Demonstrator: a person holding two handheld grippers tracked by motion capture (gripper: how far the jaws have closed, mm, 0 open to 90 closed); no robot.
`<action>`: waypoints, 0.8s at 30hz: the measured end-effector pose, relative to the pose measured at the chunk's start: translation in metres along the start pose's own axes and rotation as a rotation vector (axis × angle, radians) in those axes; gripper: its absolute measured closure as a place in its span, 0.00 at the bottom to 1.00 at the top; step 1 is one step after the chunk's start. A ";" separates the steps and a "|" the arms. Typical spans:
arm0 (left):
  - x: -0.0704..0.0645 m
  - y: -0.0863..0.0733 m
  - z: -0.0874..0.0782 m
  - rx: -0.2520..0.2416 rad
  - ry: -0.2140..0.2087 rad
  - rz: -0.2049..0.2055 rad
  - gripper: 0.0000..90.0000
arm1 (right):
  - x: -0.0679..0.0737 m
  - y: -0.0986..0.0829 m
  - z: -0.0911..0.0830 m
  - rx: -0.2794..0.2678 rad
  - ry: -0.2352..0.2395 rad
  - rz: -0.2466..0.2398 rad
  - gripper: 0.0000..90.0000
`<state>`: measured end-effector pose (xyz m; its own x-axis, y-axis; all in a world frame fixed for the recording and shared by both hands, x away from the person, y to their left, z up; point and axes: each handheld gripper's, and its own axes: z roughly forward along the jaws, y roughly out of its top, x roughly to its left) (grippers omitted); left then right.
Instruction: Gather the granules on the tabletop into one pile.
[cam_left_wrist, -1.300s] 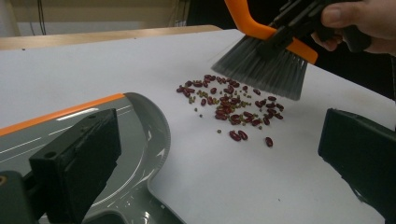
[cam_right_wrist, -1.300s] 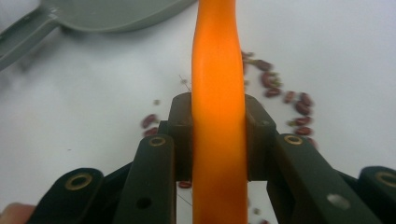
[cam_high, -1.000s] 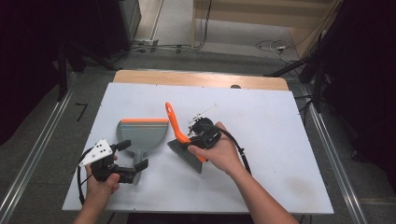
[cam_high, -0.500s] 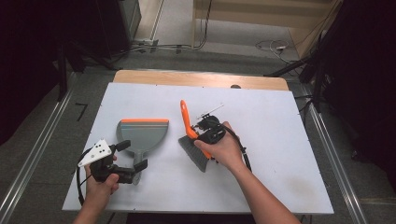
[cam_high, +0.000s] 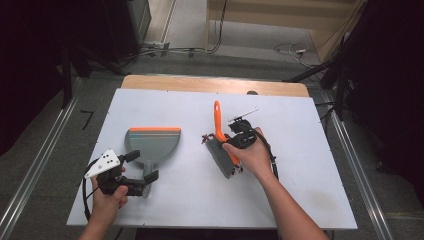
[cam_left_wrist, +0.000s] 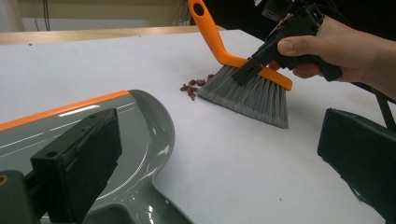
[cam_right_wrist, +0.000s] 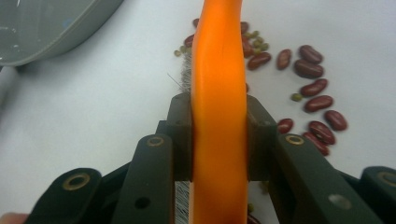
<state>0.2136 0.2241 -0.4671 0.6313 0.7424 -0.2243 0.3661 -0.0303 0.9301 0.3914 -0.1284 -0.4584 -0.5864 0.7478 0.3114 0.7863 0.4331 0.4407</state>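
Observation:
A grey dustpan (cam_high: 152, 142) with an orange lip lies flat on the white table, left of centre. My left gripper (cam_high: 141, 166) stands open, its jaws on either side of the dustpan's handle; in the left gripper view the pan (cam_left_wrist: 140, 135) sits between the spread jaws of my left gripper (cam_left_wrist: 219, 163). My right gripper (cam_high: 235, 142) is shut on the orange handle of a hand brush (cam_high: 218, 120), whose grey bristles (cam_left_wrist: 252, 93) rest on the table. In the right gripper view the handle (cam_right_wrist: 218, 70) is clamped between the jaws. A small heap of red and green beans (cam_high: 206, 138) lies by the bristles.
The beans (cam_right_wrist: 313, 88) are scattered on the white tabletop (cam_high: 300, 190) between brush and dustpan (cam_right_wrist: 46, 23). A wooden strip (cam_high: 200, 82) runs along the table's far edge. Cables lie on the floor beyond it.
My right gripper has carried the brush to the right, and its orange handle has swung round to point away from me. The left gripper and the dustpan have stayed still.

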 end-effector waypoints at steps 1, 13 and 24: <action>0.000 0.000 0.000 0.000 0.001 0.001 0.01 | -0.002 0.000 -0.001 -0.003 -0.001 0.007 0.76; -0.001 0.000 0.003 0.007 -0.004 0.004 0.01 | -0.006 -0.003 -0.015 -0.051 0.042 0.054 0.76; -0.002 0.000 0.004 0.014 0.001 0.012 0.01 | 0.029 0.028 0.000 -0.088 0.066 0.030 0.76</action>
<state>0.2150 0.2202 -0.4676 0.6355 0.7422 -0.2127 0.3678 -0.0487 0.9286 0.3962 -0.0943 -0.4369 -0.5766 0.7237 0.3792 0.7853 0.3629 0.5016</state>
